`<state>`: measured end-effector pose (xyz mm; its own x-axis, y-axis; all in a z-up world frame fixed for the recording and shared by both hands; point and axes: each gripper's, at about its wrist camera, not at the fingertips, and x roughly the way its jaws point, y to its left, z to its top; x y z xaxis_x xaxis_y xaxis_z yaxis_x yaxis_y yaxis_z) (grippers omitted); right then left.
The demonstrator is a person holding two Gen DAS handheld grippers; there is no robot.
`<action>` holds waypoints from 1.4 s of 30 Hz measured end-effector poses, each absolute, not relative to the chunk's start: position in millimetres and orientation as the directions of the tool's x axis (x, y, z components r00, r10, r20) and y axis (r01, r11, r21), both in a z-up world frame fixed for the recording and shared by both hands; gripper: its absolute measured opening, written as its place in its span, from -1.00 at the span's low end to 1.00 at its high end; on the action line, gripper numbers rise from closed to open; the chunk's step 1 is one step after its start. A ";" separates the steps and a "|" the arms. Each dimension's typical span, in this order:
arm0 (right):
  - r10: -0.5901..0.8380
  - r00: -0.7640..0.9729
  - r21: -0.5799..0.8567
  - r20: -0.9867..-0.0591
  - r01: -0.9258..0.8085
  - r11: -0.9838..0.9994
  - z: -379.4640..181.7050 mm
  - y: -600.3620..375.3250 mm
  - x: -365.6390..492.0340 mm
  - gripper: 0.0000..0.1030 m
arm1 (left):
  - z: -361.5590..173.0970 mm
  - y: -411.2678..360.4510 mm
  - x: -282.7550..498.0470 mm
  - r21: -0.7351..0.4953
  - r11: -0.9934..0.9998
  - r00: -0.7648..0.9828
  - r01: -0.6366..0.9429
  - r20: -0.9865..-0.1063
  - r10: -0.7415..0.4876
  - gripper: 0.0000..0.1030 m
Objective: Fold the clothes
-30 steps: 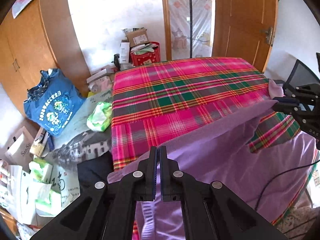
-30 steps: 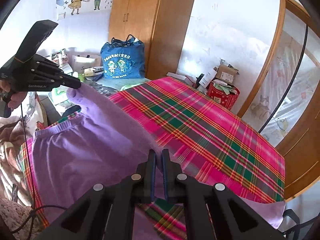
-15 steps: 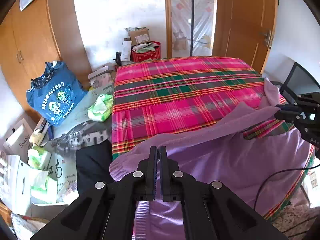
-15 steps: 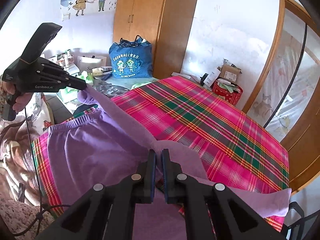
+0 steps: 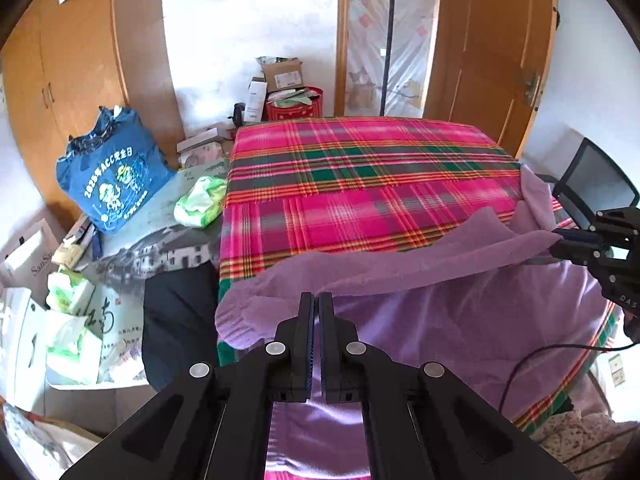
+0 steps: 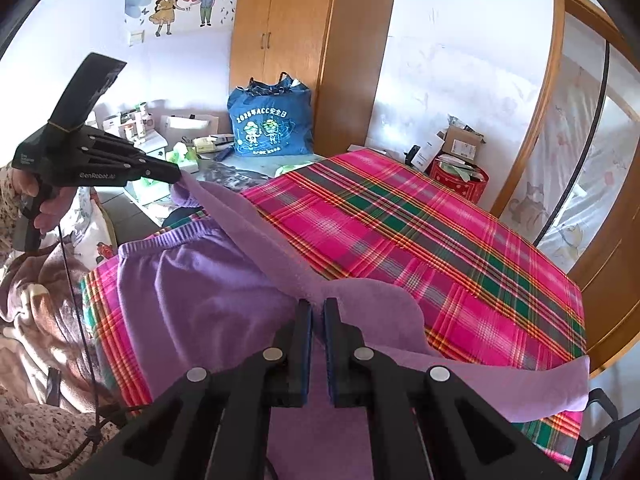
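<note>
Left wrist view: the left gripper pinches the purple sweater at 6 o'clock. The sweater lies on the plaid blanket, long way from 9 to 3 o'clock.

Right wrist view: the right gripper pinches the same folded edge. The first fold looks half done.

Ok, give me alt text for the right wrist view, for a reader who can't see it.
Right gripper and left gripper each pinch a purple garment, its edge stretched between them over a pink plaid bedcover. A blue bag stands by wooden wardrobes.
</note>
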<state>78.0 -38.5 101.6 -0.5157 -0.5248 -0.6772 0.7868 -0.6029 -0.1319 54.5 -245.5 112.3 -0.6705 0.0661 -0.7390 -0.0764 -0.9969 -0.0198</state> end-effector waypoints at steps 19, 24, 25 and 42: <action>-0.527 -0.493 -0.118 -0.693 0.798 -0.591 75.5 -27.3 111.2 -0.88 | 76.9 -260.7 92.0 -0.194 -0.980 -0.660 0.034 -0.741 0.123 -0.92; -0.538 -0.489 -0.104 -0.686 0.798 -0.593 74.2 -23.4 109.7 -0.88 | 50.5 -267.0 94.9 -0.335 -0.938 -0.622 0.091 -0.755 0.209 -0.74; -0.540 -0.488 -0.101 -0.685 0.799 -0.593 74.2 -22.8 109.4 -0.88 | 46.4 -270.1 93.1 -0.388 -0.916 -0.619 0.100 -0.745 0.248 -0.71; -0.571 -0.477 -0.051 -0.668 0.795 -0.604 73.5 -9.7 105.3 -0.88 | -0.2 -316.4 73.1 -0.764 -0.548 -0.674 0.341 -0.605 0.424 -0.41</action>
